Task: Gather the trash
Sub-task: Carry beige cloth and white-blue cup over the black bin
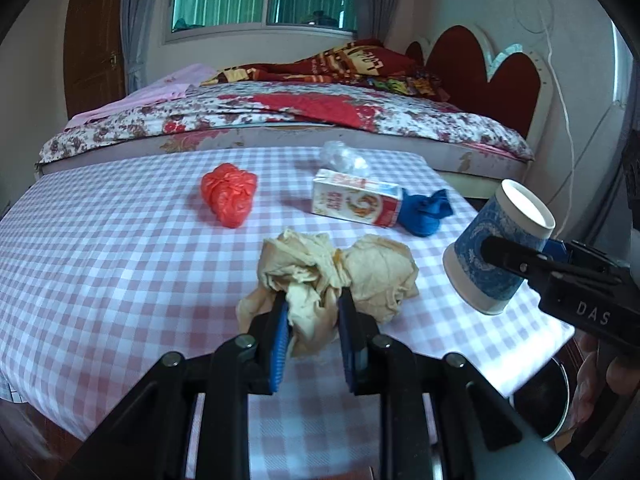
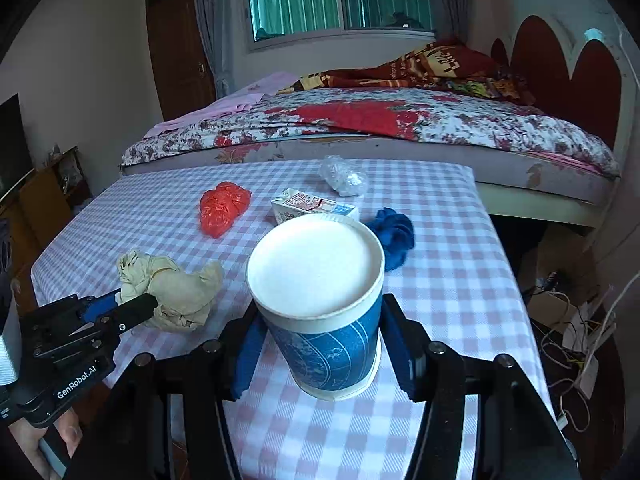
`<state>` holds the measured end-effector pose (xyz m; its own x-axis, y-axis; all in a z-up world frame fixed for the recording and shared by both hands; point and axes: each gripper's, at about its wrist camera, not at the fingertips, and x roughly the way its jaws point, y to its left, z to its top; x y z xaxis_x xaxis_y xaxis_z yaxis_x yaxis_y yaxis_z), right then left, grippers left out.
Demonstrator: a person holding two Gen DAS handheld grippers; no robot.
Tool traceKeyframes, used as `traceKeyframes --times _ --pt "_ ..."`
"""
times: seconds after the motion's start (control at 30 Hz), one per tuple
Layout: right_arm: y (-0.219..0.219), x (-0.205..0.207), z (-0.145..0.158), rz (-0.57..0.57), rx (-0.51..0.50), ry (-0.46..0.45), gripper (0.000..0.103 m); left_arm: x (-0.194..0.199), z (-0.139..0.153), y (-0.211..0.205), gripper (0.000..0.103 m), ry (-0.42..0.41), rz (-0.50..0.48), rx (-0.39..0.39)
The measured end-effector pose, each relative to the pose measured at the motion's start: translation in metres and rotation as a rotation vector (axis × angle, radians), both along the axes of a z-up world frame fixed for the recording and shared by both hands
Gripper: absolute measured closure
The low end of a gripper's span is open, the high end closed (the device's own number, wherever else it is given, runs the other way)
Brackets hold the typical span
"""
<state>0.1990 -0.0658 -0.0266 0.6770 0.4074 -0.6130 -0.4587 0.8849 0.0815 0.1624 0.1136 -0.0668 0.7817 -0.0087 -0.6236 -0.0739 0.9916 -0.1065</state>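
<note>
My left gripper (image 1: 312,300) is shut on a crumpled beige paper wad (image 1: 340,268), held just above the checked table (image 1: 100,240). From the right wrist view the same wad (image 2: 176,288) shows pinched by the left gripper (image 2: 132,302). My right gripper (image 2: 322,312) is shut on a blue-and-white paper cup (image 2: 320,264), its pads against the cup's sides, and the cup is lifted and tilted. In the left wrist view that cup (image 1: 496,248) hangs at the right in the right gripper (image 1: 516,254).
Farther back on the table lie a red plastic bag (image 1: 230,194), a milk carton (image 1: 356,202), a blue bundle (image 1: 424,214) and crumpled clear plastic (image 1: 344,158). A bed (image 1: 280,120) stands behind. Cables (image 2: 572,344) lie on the floor at the right.
</note>
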Motion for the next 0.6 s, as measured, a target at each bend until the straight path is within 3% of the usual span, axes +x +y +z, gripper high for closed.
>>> traceKeyframes --times 0.6 --pt "-0.065 -0.055 0.018 -0.103 -0.004 -0.041 0.046 -0.034 0.018 -0.059 0.079 -0.041 -0.115 -0.006"
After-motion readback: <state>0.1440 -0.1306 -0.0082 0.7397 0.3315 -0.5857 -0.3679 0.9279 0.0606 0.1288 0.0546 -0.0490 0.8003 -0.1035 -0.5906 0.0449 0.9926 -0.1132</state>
